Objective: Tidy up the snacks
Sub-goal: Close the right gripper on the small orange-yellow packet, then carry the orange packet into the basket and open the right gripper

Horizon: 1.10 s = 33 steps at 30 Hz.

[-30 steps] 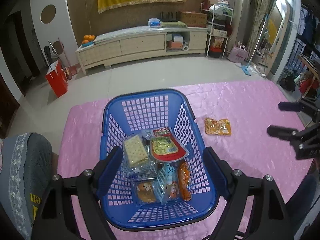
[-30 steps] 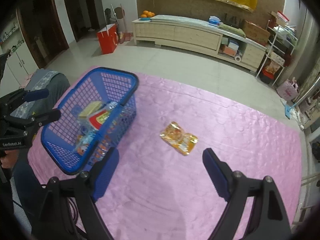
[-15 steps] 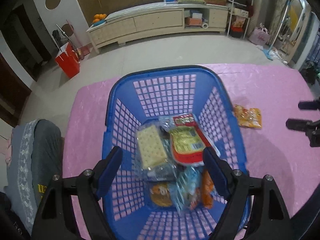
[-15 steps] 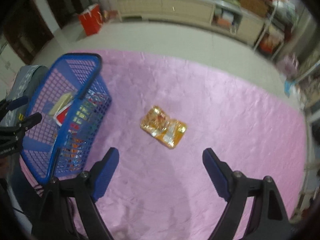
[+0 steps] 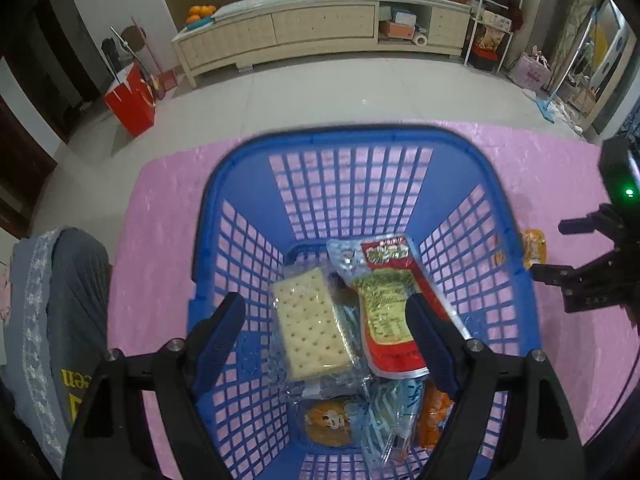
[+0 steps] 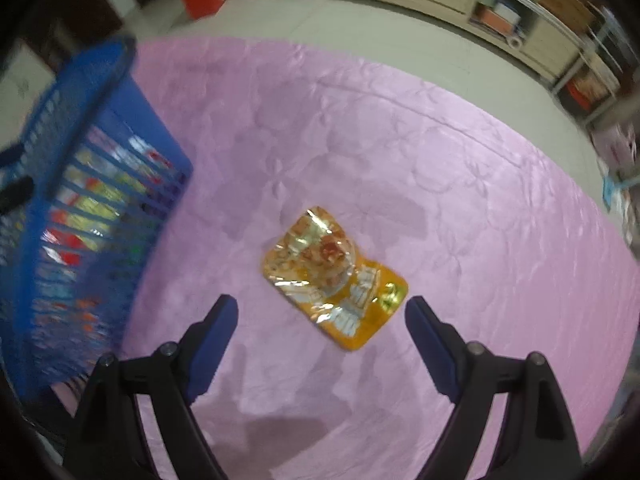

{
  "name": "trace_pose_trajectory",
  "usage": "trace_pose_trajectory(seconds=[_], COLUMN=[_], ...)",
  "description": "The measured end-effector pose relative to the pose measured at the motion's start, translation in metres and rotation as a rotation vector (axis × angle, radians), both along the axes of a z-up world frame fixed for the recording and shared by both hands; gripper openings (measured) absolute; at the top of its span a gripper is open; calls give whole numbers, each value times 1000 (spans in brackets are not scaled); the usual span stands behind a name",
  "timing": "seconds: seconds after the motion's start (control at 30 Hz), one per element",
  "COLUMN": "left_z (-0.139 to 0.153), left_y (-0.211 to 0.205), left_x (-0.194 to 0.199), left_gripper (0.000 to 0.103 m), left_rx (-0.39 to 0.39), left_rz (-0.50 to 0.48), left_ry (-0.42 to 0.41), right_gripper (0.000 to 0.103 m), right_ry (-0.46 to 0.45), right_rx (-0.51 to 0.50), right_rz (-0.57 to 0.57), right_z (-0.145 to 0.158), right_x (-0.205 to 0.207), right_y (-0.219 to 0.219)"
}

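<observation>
A blue mesh basket stands on the pink tablecloth and holds several snack packs, among them a cracker pack and a red-and-green pouch. My left gripper hangs open just over the basket's inside, nothing between its fingers. An orange snack packet lies flat on the cloth right of the basket. My right gripper is open and low above the cloth, the packet's near end between its fingers, not touched. Beyond the basket's right wall the packet peeks out, beside the right gripper.
A grey cushioned seat sits against the table's left side. Past the table's far edge is tiled floor with a red bag and a long low cabinet. Bare pink cloth spreads right of the packet.
Both grippers have dropped and tipped further down. The left one came in over the basket; the right one closed in on the orange packet, which now reaches between its fingers. Neither opening changed.
</observation>
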<state>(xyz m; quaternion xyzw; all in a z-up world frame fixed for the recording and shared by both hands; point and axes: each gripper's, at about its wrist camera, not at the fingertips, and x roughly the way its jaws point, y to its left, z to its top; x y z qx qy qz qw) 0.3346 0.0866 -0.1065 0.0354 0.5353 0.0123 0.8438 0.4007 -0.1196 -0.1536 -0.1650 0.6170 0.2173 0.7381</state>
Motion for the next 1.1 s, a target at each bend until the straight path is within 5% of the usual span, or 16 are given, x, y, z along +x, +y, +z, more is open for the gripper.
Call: trace_pose_trajectory(seconds=[0.57, 0.63, 0.73, 1.1], left_z=[-17, -18, -17, -10], left_y=[-5, -7, -7, -7], left_x=[6, 5, 3, -10], left_gripper=[81, 81, 81, 81], left_rx=[44, 50, 45, 11], left_rz=[-1, -17, -14, -6], left_ry=[20, 21, 19, -11], right_gripper=[88, 82, 42, 15], right_ry=[-28, -40, -34, -70], right_rx=[-4, 7, 4, 20], right_rz=[197, 222, 225, 153], right_z=[-38, -38, -27, -9], right_x=[2, -5, -13, -57], right_y=[5, -1, -4, -12])
